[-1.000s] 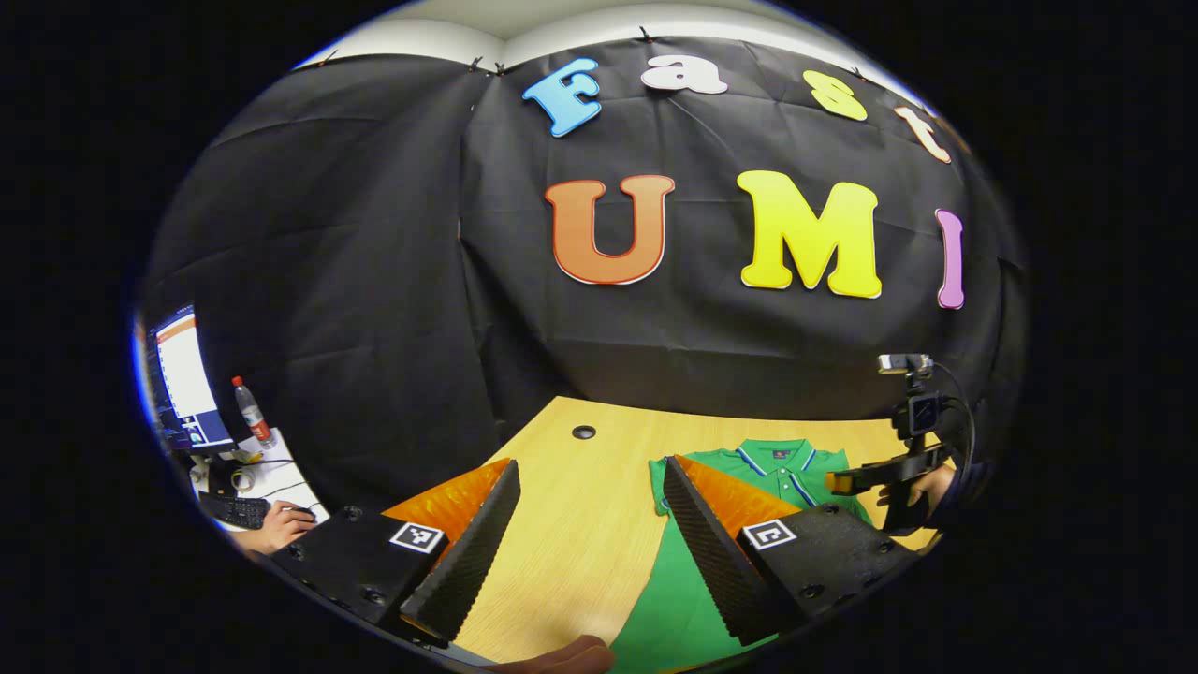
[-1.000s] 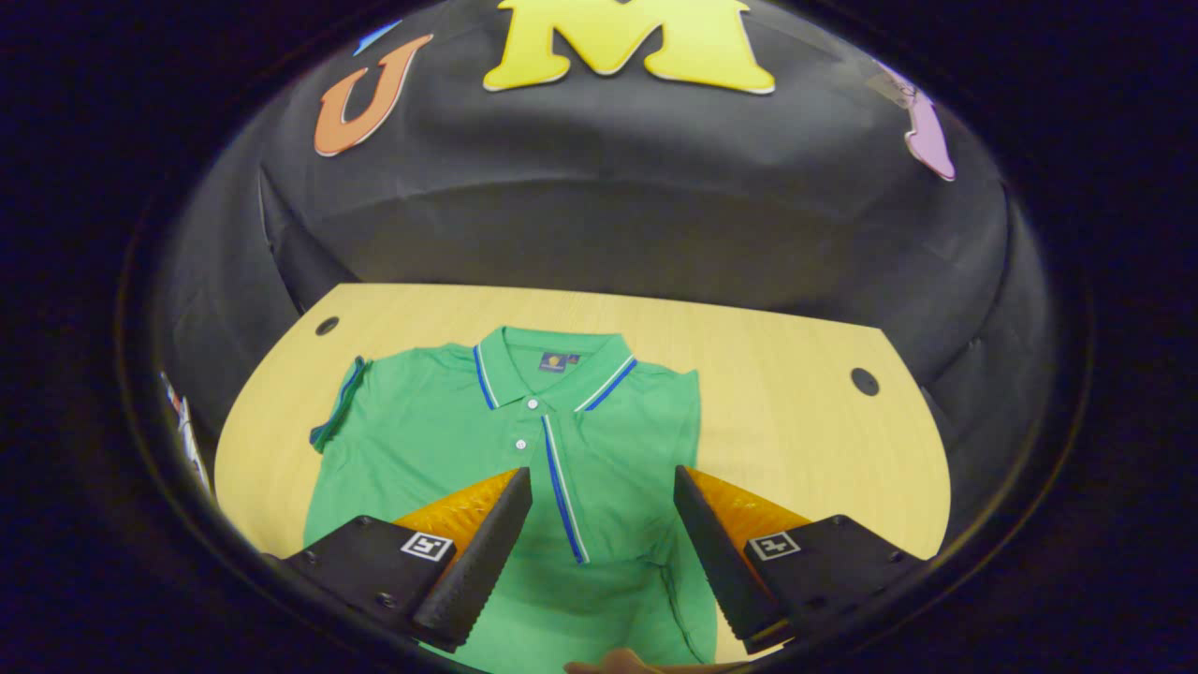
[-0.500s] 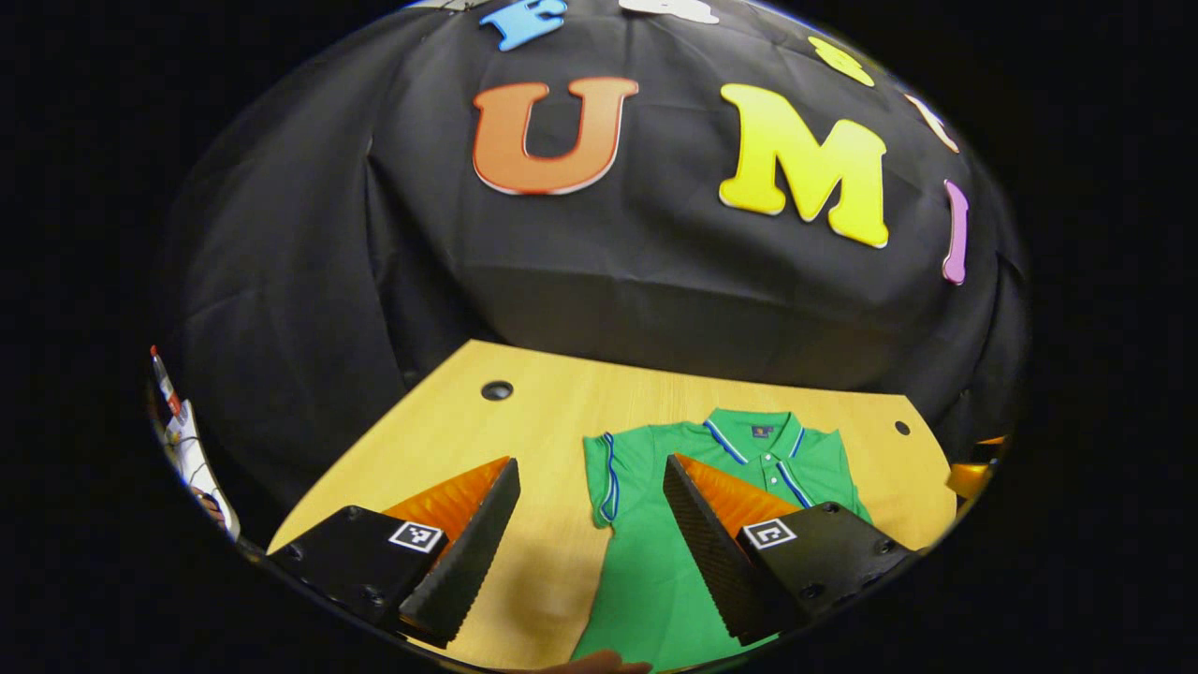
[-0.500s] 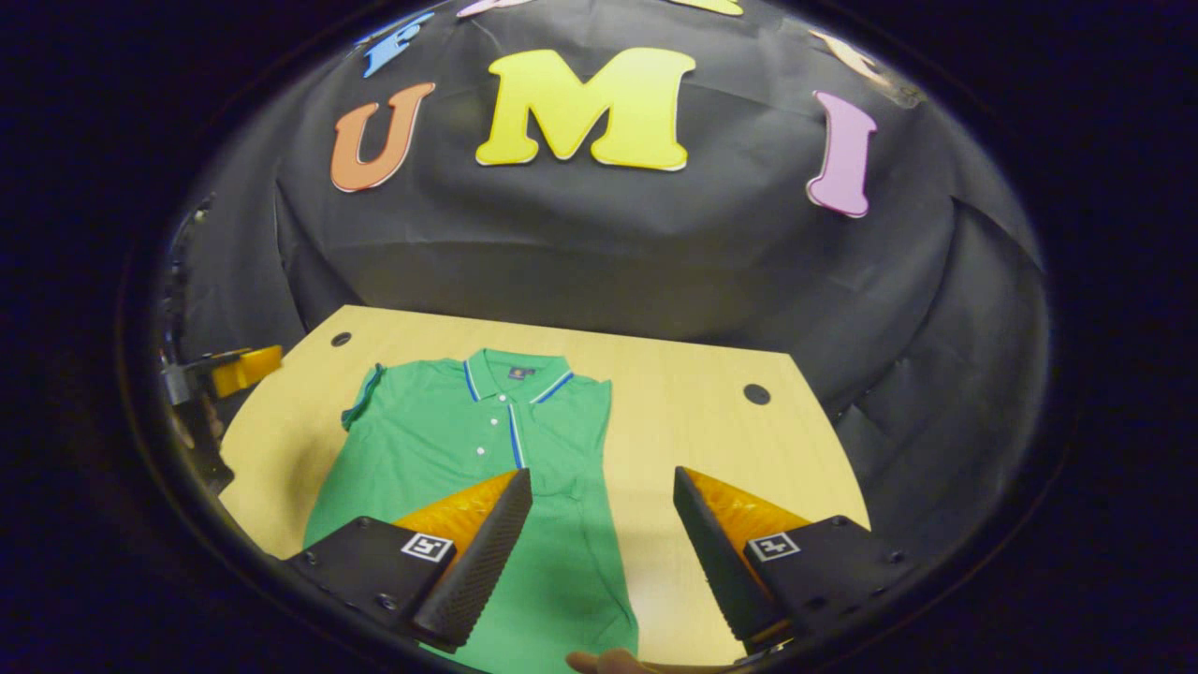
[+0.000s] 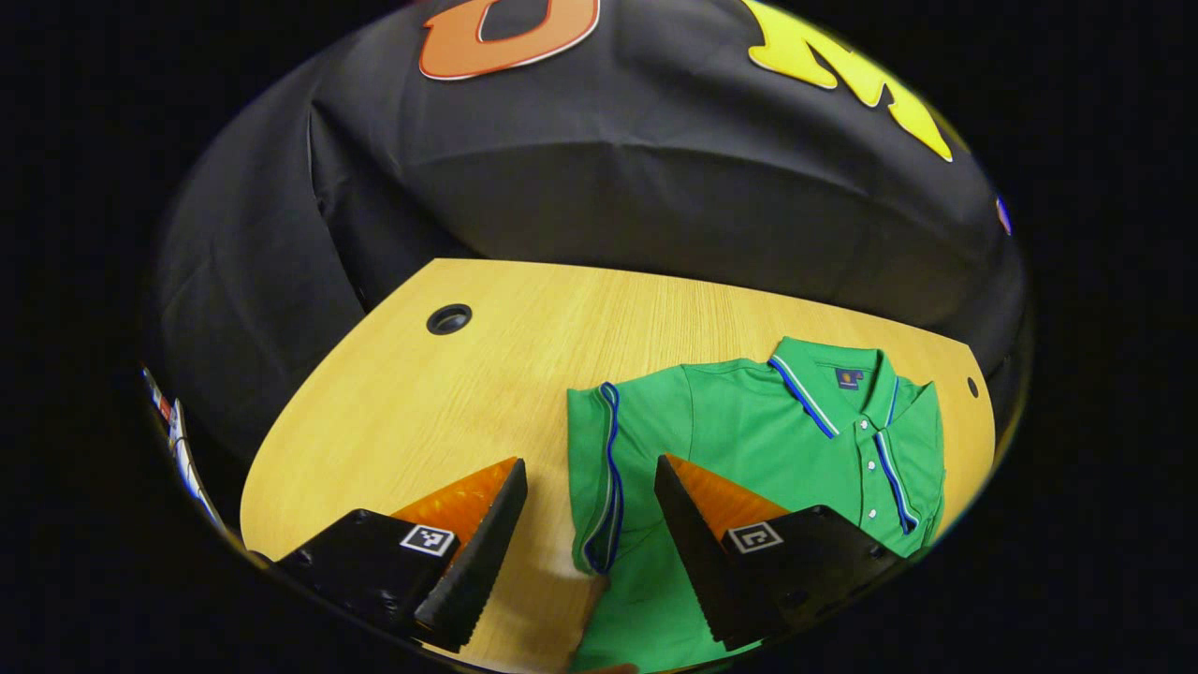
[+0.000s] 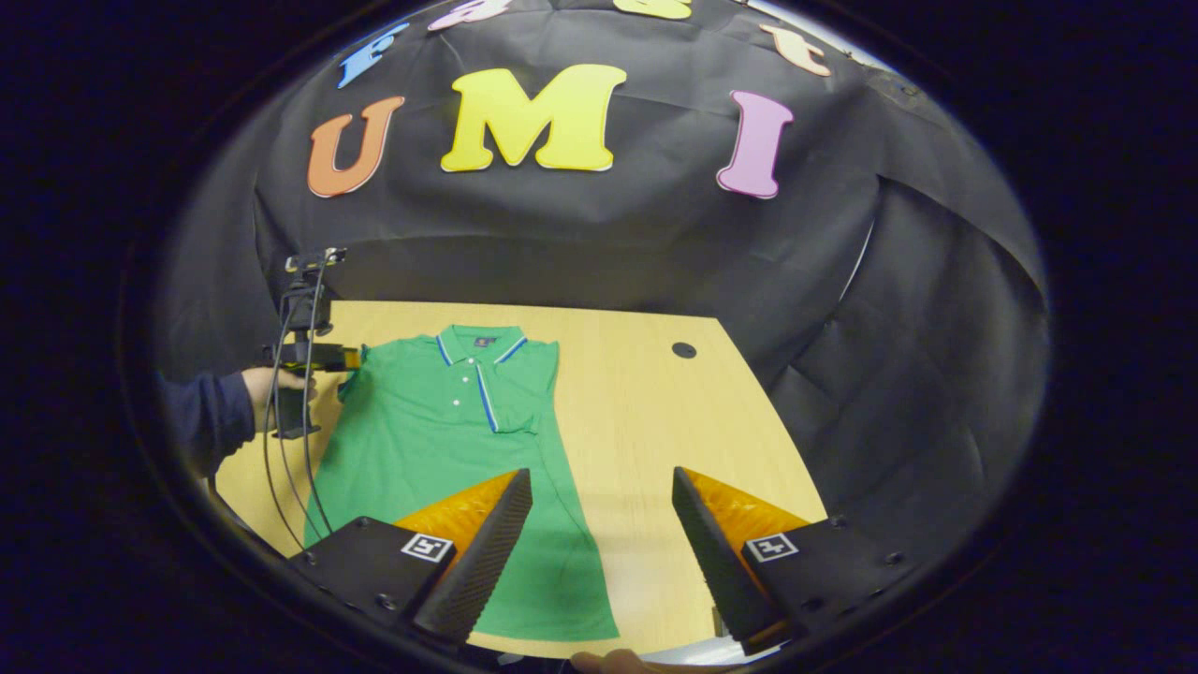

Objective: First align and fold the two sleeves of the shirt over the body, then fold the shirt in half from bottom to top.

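A green shirt [image 5: 749, 440] lies flat on the wooden surface [image 5: 487, 393], front side up, with its collar [image 5: 833, 379] toward the black cloth wall [image 5: 580, 187]. The collar has blue and white stripes, and small white buttons run down below it.

In the left gripper view, the left gripper [image 5: 590, 524] hangs just above the shirt's left sleeve [image 5: 599, 468]. Its two fingers are wide apart and hold nothing. The sleeve's blue-edged hem sits right in the gap between them. One finger is over the bare wood and the other is over the green cloth. I cannot tell if the tips touch the cloth.

In the right gripper view, the right gripper [image 6: 601, 534] is near the bottom edge of the shirt [image 6: 449, 440], on its right side. Its fingers are wide apart too, with nothing between them but wood and the shirt's side edge. The right sleeve [image 6: 533, 393] is already folded in over the body, so that side of the shirt looks straight.

Farther off in this view, a hand [image 6: 271, 386] in a dark sleeve holds the left gripper [image 6: 342, 358] right at the shirt's left sleeve.

Two round dark holes [image 5: 449, 319] are in the wood near the far corners. Nothing lies between the grippers and the shirt.
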Available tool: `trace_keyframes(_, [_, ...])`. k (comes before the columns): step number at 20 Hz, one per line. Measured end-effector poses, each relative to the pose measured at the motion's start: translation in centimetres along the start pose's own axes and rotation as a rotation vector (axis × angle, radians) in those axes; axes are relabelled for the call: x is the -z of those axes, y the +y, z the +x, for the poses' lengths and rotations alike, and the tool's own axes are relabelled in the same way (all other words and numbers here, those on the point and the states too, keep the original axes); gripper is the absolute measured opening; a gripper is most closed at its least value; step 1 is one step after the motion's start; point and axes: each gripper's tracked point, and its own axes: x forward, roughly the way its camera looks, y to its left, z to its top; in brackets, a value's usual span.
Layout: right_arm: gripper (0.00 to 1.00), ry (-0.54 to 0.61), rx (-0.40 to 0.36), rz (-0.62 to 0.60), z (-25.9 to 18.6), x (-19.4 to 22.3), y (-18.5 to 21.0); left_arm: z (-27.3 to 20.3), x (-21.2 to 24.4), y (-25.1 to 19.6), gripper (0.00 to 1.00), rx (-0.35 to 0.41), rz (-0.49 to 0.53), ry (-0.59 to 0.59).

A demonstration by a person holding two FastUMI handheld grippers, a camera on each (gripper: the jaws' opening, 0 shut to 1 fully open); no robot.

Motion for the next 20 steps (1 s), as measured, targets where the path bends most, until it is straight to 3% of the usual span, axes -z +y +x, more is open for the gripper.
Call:
trace_keyframes(5, [0.97,0.029,0.023,0.012,-0.4,1.5,-0.4,2.6,1.9,-0.3,0.78,-0.017,0.058,0.083])
trace_keyframes(6, [0.97,0.032,0.023,0.016,-0.5,1.7,-0.4,2.4,1.9,-0.4,0.66,-0.015,0.052,0.084])
trace_keyframes(9, [0.97,0.048,0.022,0.027,-0.4,2.5,-0.4,2.6,1.9,-0.6,0.47,0.006,0.051,0.089])
trace_keyframes(14, [0.97,0.054,0.017,0.043,-0.1,2.7,-0.8,2.7,1.8,-0.4,0.29,0.034,0.09,0.102])
trace_keyframes(15, [0.97,0.053,0.016,0.047,-0.1,2.7,-0.9,2.8,1.8,-0.3,0.14,0.042,0.098,0.105])
trace_keyframes(16, [0.97,0.054,0.017,0.052,-0.1,2.7,-1.0,2.8,1.7,-0.3,0.16,0.048,0.102,0.106])
trace_keyframes(17, [0.97,0.053,0.016,0.061,0.0,2.6,-1.2,2.8,1.8,-0.3,0.1,0.055,0.1,0.106])
trace_keyframes(20, [0.97,0.044,0.015,0.083,-0.1,2.5,-1.4,2.5,1.6,-0.2,0.06,0.049,0.101,0.122])
